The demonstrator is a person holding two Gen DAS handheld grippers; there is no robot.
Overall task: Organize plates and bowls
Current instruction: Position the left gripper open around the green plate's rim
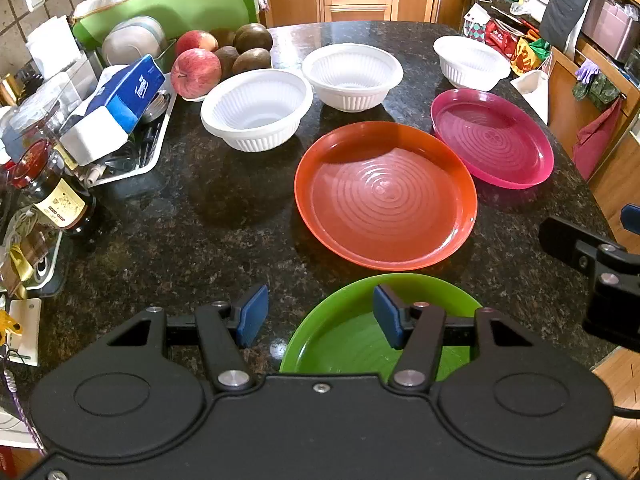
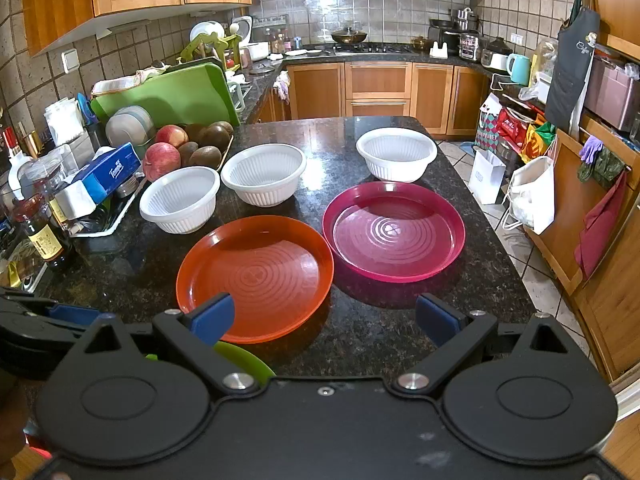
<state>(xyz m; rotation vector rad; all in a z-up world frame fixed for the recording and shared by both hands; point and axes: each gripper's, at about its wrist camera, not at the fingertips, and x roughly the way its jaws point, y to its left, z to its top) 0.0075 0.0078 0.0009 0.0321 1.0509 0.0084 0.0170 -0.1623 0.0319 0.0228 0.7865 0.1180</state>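
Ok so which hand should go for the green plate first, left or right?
Left, probably. The left tool hangs open right at the green plate, its rim between the blue pads. The right tool points over bare counter between the orange plate and pink plate.

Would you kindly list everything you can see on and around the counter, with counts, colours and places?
Bowls: three, white, ribbed; two side by side at the left, one at the far right of the counter.
Orange plate: one, centre of the counter.
Pink plate: one, right of the orange plate.
Green plate: one, nearest edge, under the left tool.
Apples: two, red, far left.
Kiwis: several, brown, beside the apples.
Tissue box: one, blue, left clutter.
Sauce bottle: one, dark, left edge.
Cutting board: one, green, leaning behind the fruit.
Counter: dark speckled stone.
Left tool: open, above the green plate.
Right tool: open, holding nothing.
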